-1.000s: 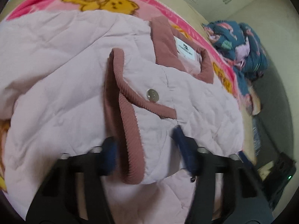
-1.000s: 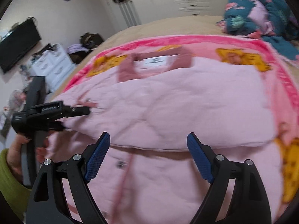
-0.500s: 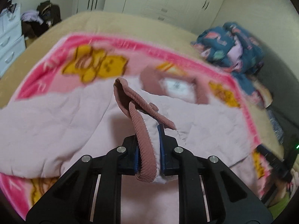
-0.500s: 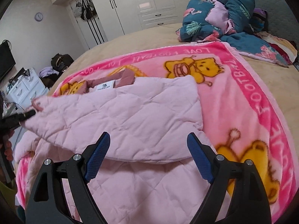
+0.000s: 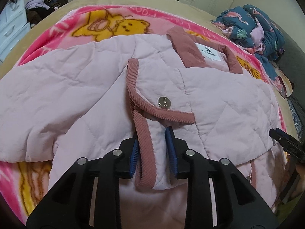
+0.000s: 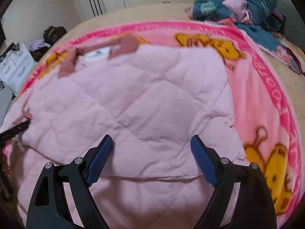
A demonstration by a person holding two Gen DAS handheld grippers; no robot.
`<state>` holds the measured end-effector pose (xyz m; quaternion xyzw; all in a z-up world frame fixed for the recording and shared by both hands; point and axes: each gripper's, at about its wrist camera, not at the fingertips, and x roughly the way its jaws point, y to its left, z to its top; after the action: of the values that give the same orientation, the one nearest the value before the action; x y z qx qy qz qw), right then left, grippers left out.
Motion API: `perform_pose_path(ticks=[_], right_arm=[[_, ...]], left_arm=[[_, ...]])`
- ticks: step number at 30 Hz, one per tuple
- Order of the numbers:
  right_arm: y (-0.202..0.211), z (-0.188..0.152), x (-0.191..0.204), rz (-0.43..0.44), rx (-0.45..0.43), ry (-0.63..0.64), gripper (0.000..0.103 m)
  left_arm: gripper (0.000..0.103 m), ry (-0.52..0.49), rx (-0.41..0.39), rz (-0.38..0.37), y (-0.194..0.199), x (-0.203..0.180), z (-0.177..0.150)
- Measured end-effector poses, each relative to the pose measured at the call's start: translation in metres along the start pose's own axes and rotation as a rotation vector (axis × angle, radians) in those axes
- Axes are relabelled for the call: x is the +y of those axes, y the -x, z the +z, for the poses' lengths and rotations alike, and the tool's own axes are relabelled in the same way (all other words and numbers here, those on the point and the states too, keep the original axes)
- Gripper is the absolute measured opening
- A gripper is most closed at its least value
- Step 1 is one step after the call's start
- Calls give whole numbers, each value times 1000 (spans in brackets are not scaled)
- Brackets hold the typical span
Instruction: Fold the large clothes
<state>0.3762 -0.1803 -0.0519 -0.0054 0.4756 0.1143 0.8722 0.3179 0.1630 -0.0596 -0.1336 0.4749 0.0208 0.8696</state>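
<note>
Left gripper (image 5: 152,152) fingers easing apart, jacket (image 5: 95,87) cuff (image 5: 150,150) sitting between them; right gripper (image 6: 151,160) fingers spread wide over the jacket.

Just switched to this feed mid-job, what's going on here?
A person is folding a pale pink quilted jacket on a pink bear blanket on a bed. The left gripper has the sleeve's corduroy cuff between its jaws, which are opening. The right gripper hovers wide open above the folded side, holding nothing.
</note>
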Motion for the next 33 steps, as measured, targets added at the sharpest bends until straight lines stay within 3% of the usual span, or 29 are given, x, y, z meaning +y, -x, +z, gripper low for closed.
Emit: perform_pose_path(ticks=[6,9,14,15,19,33], right_arm=[[3,-2,0,-8,-5,-30,84],[18,-3,2,36,-25,-52,84],[39,-10,16,82,-44,-50,86],[43,-11,20,80,-53,-46,97],[56,-11,34,104,-75,-37,99],[90,-6,83,158,-130,10,99]], left_arm=[[27,-14,0,13,4,-3,-2],[34,-33,-5,25,14,-4,-5],[55,-40,-13,25,31,-4,-9],[63,-43,-21,27,37,-5,-10],[93,-29,-38,32,52,-4,-13],[94,54,-86,80,94,30,-23]])
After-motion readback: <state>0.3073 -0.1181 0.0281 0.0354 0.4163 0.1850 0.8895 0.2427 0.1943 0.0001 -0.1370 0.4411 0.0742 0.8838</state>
